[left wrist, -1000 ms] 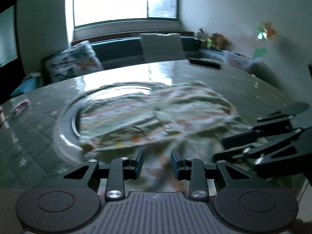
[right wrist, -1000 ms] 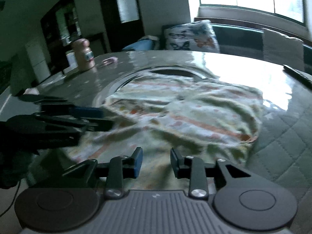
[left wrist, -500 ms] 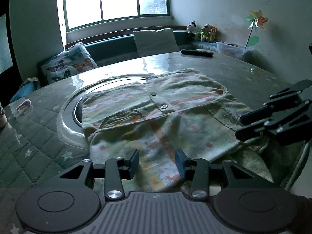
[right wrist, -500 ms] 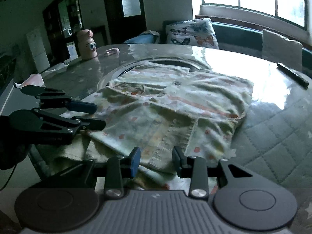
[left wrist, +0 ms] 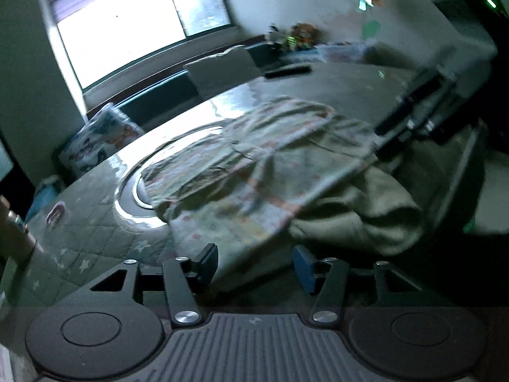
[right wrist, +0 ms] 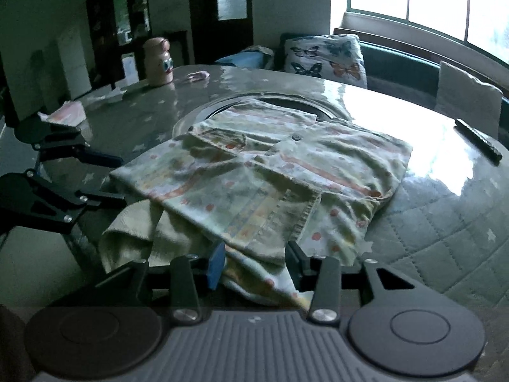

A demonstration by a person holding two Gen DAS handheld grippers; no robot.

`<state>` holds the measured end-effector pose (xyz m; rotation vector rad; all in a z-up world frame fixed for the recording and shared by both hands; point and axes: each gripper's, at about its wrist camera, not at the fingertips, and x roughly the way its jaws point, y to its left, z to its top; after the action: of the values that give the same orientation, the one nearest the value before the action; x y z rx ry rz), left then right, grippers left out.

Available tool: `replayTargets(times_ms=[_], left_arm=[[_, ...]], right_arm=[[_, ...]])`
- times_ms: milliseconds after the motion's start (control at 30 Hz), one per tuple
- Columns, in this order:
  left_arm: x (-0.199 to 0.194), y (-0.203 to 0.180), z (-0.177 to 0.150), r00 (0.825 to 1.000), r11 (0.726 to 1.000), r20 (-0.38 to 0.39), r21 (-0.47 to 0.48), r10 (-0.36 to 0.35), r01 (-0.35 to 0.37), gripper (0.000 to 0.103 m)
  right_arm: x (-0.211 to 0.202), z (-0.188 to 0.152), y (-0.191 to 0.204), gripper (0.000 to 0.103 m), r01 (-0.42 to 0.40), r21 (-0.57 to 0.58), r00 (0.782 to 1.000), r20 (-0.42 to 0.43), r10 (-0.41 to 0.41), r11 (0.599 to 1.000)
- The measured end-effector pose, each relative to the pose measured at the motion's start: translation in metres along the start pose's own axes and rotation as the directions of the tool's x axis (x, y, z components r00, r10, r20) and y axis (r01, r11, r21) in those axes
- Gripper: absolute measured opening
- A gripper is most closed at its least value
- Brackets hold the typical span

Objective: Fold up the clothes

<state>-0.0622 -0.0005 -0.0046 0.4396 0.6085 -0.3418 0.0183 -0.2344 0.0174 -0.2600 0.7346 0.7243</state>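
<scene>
While both tools point(left wrist: 256, 265) point(right wrist: 256, 265) gape, the patterned shirt point(right wrist: 270, 172) lies rumpled; hem overhanging the table point(right wrist: 445, 222).

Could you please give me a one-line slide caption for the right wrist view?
Right gripper open over the patterned shirt's near edge on the quilted table, left gripper open alongside.

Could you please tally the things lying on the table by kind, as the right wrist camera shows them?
Garments: 2, a patterned shirt and a plain green cloth under it
Bottles: 1, pink bottle
Remotes: 1, dark remote
Small pink item: 1, too small to identify
Folded cloth: 1
Total: 6
</scene>
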Motion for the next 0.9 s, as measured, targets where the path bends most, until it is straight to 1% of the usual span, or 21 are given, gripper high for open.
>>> replayTargets(times_ms=[100, 167, 200, 233, 333, 400, 467, 567, 700, 900], left_arm=[[0.004, -0.012, -0.001, 1.000, 0.999, 0.012, 0.051, -0.014, 0.013, 0.058], [0.007, -0.020, 0.000, 0.999, 0.997, 0.032, 0.080, -0.026, 0.023, 0.058], [0.009, -0.021, 0.002, 0.999, 0.996, 0.040, 0.084, -0.034, 0.031, 0.058], [0.010, -0.023, 0.004, 0.998, 0.995, 0.048, 0.087, -0.043, 0.038, 0.058], [0.015, -0.026, 0.010, 0.995, 0.993, 0.079, 0.097, -0.068, 0.060, 0.058], [0.016, -0.025, 0.014, 0.991, 0.993, 0.099, 0.083, -0.091, 0.083, 0.048], [0.019, -0.021, 0.020, 0.988, 0.994, 0.110, 0.051, -0.104, 0.099, 0.031], [0.025, -0.010, 0.030, 0.987, 0.993, 0.120, -0.015, -0.110, 0.113, 0.019], [0.035, 0.005, 0.043, 0.986, 0.988, 0.129, -0.099, -0.109, 0.122, 0.015], [0.044, 0.016, 0.050, 0.986, 0.982, 0.121, -0.140, -0.113, 0.130, 0.014]], right_arm=[[-0.001, -0.004, 0.003, 0.044, 0.003, -0.025, 1.000, -0.019, -0.004, 1.000], [-0.001, -0.006, 0.004, 0.046, 0.005, -0.041, 0.999, -0.031, -0.007, 0.999], [-0.002, -0.007, 0.005, 0.048, 0.005, -0.050, 0.999, -0.035, -0.007, 0.999], [-0.002, -0.009, 0.007, 0.052, 0.003, -0.063, 0.999, -0.038, -0.005, 0.998], [-0.002, -0.012, 0.011, 0.053, -0.001, -0.105, 0.999, -0.042, -0.004, 0.994], [-0.002, -0.014, 0.015, 0.056, -0.004, -0.138, 0.999, -0.044, -0.002, 0.990], [-0.002, -0.015, 0.018, 0.057, -0.010, -0.168, 0.999, -0.045, 0.002, 0.986], [0.000, -0.014, 0.020, 0.059, -0.018, -0.187, 0.999, -0.034, 0.011, 0.982], [0.003, -0.010, 0.023, 0.060, -0.018, -0.211, 1.000, -0.001, 0.019, 0.977], [0.015, 0.002, 0.027, 0.059, -0.007, -0.229, 0.997, 0.070, 0.024, 0.973]])
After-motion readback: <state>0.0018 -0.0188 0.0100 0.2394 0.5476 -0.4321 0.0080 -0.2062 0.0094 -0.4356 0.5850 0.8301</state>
